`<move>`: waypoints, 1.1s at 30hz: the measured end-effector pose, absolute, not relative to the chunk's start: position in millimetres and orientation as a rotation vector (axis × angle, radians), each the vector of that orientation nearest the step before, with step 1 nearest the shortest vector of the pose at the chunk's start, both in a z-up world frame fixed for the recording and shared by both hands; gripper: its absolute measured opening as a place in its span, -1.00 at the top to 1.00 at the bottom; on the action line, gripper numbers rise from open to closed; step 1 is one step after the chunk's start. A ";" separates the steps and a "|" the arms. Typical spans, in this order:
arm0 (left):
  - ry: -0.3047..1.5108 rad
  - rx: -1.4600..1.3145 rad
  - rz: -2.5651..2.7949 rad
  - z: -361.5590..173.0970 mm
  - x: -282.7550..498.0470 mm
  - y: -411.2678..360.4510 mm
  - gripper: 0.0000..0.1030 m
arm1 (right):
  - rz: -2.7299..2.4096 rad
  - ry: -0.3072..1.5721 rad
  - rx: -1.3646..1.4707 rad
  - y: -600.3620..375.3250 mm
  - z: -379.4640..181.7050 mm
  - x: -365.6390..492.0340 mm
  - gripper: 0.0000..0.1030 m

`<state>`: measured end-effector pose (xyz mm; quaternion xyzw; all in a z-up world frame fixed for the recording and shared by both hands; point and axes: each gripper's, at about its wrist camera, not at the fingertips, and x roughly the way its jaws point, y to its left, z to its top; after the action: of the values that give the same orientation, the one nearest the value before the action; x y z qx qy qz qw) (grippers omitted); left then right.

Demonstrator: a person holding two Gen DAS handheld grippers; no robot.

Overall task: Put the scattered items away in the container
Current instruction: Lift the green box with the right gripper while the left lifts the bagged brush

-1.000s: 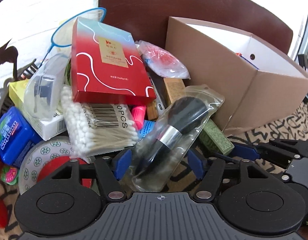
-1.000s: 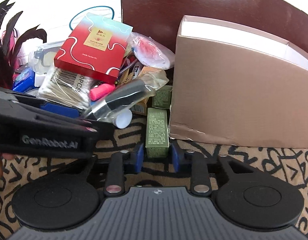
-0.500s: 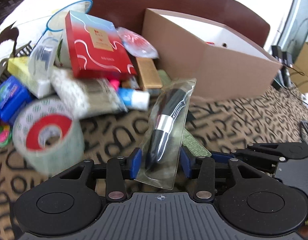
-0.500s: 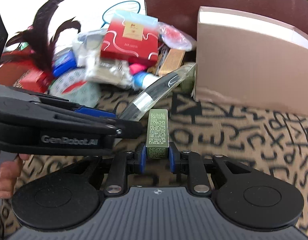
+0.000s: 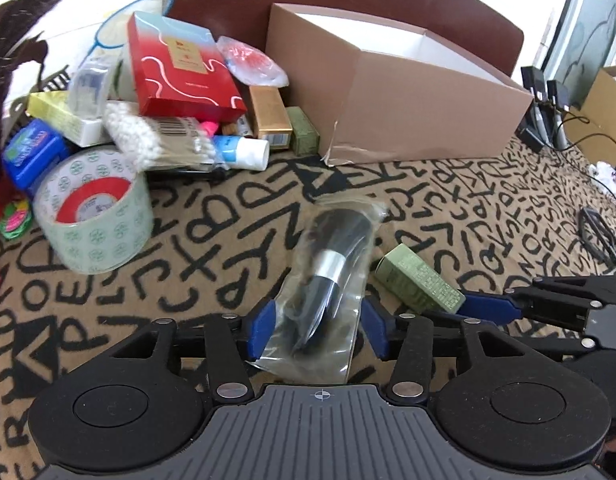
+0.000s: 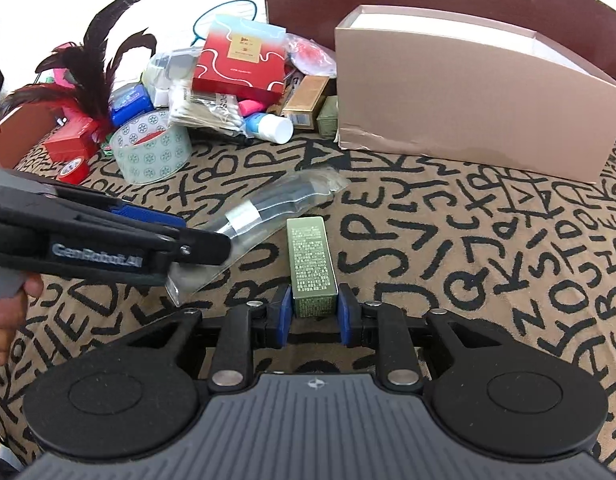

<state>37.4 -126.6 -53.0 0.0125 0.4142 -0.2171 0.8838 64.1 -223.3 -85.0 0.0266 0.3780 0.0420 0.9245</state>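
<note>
Cardboard box (image 5: 387, 92) interior unseen; left gripper (image 5: 317, 326) pinches bagged brush (image 5: 331, 256), right gripper (image 6: 313, 312) green carton (image 6: 309, 264) (both aloft).

**Both hand-held grippers closed and held side by side**

The left hand-held gripper (image 5: 315, 330) is clamped on a bagged brush (image 5: 333, 264) (held above the patterned surface). The right hand-held gripper (image 6: 312, 312) is closed on a green box (image 6: 309, 266); the two are kept close together.

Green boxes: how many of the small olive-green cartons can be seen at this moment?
2. One green carton is clamped in the right gripper above the patterned cloth. A second green carton sits in the pile against the cardboard box. Others may be buried under the clutter.
</note>
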 end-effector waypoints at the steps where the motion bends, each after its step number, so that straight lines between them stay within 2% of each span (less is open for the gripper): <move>1: 0.864 0.035 -0.446 -54.8 40.1 -128.9 -0.25 | 0.083 0.775 0.052 -223.3 -84.7 65.2 0.46; 2: 0.861 0.040 -0.441 -56.7 42.8 -130.1 -0.29 | 0.081 0.775 0.048 -223.0 -84.5 66.8 0.45; 4: 0.872 0.032 -0.439 -61.1 49.2 -130.3 -0.16 | 0.076 0.774 0.046 -222.8 -83.8 70.6 0.42; 6: 0.876 0.019 -0.443 -61.5 51.7 -127.8 0.06 | 0.076 0.776 0.046 -222.2 -84.2 75.1 0.32; 9: 0.878 0.034 -0.453 -57.4 50.5 -126.2 0.18 | 0.079 0.776 0.036 -220.6 -85.2 79.6 0.26; 10: 0.879 0.037 -0.456 -57.7 51.1 -126.2 0.18 | 0.082 0.776 0.038 -220.6 -85.7 80.8 0.23; 12: 0.885 0.030 -0.466 -59.9 53.9 -127.4 -0.19 | 0.087 0.776 0.040 -220.6 -86.5 84.0 0.20; 14: 0.882 0.039 -0.478 -63.0 57.0 -131.9 -0.27 | 0.090 0.773 0.026 -218.6 -87.9 86.2 0.18; 15: 0.879 0.056 -0.484 -63.6 58.0 -135.3 -0.22 | 0.093 0.770 0.019 -217.7 -88.6 86.7 0.18; 16: 0.878 0.072 -0.488 -63.6 58.8 -138.6 -0.02 | 0.093 0.769 0.012 -217.0 -89.1 86.8 0.27; 17: 0.879 0.085 -0.496 -63.2 59.1 -141.2 0.06 | 0.101 0.767 0.008 -217.1 -89.2 86.4 0.46; 18: 0.879 0.093 -0.499 -62.4 58.6 -142.8 0.20 | 0.115 0.769 0.013 -217.8 -88.8 85.5 0.49; 21: 0.878 0.081 -0.512 -58.6 55.3 -140.5 0.39 | 0.130 0.775 0.049 -221.8 -86.5 82.1 0.49; 28: 0.871 -0.010 -0.521 -44.3 50.8 -133.6 0.62 | 0.157 0.775 0.112 -227.4 -79.1 74.9 0.50; 30: 0.860 -0.042 -0.543 -38.4 49.4 -133.7 0.78 | 0.159 0.763 0.115 -228.0 -74.8 73.6 0.50; 33: 0.844 -0.011 -0.559 -31.7 46.9 -140.2 0.78 | 0.162 0.741 0.104 -228.6 -67.2 73.1 0.50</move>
<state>46.9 -140.2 -31.7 -0.0052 0.4042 -0.2679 0.8745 73.1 -228.6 -67.2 0.0506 0.3615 0.0788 0.9277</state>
